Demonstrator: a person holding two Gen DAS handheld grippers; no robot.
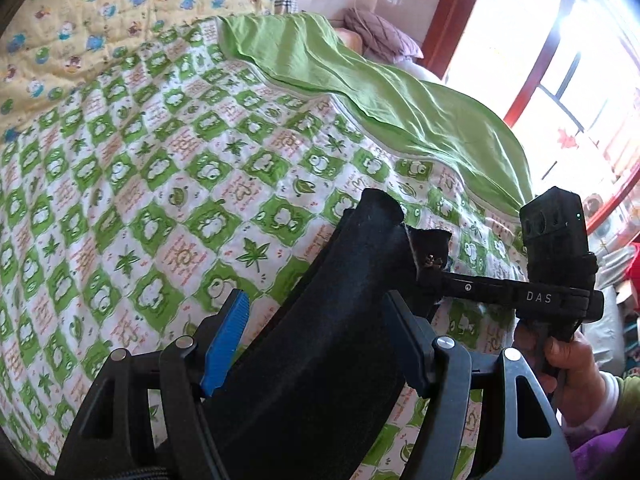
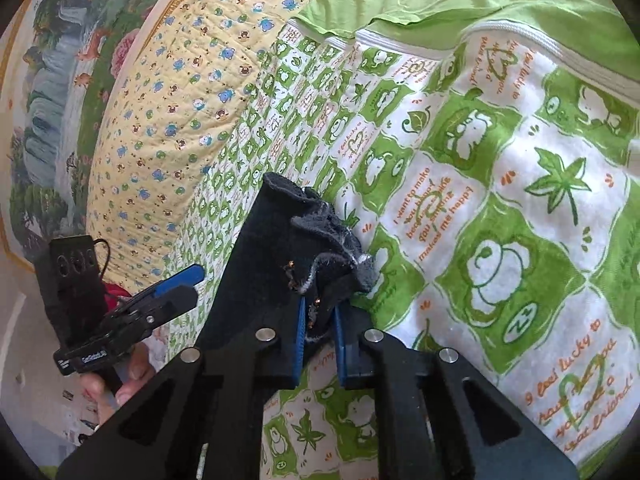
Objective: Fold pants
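While clamped in the right gripper (image 2: 320,344), dark pants (image 2: 276,264) long-axis upward between the wide left gripper (image 1: 316,344).

My left gripper (image 1: 316,340): pants (image 1: 320,340) fill gap between pads, far pad face hidden behind cloth; whether pads press cloth, cannot tell. Pants run off bottom edge in left view; full length unseen. My right gripper (image 2: 318,340): fingertips buried in bunched cloth; pants (image 2: 276,260) cover left finger. In left view, right gripper's (image 1: 430,270) tips vanish into cloth. Hand (image 1: 572,376) cut by frame edge. Window (image 1: 560,60) blown out white. Quilt (image 2: 500,240) slips beyond rim.
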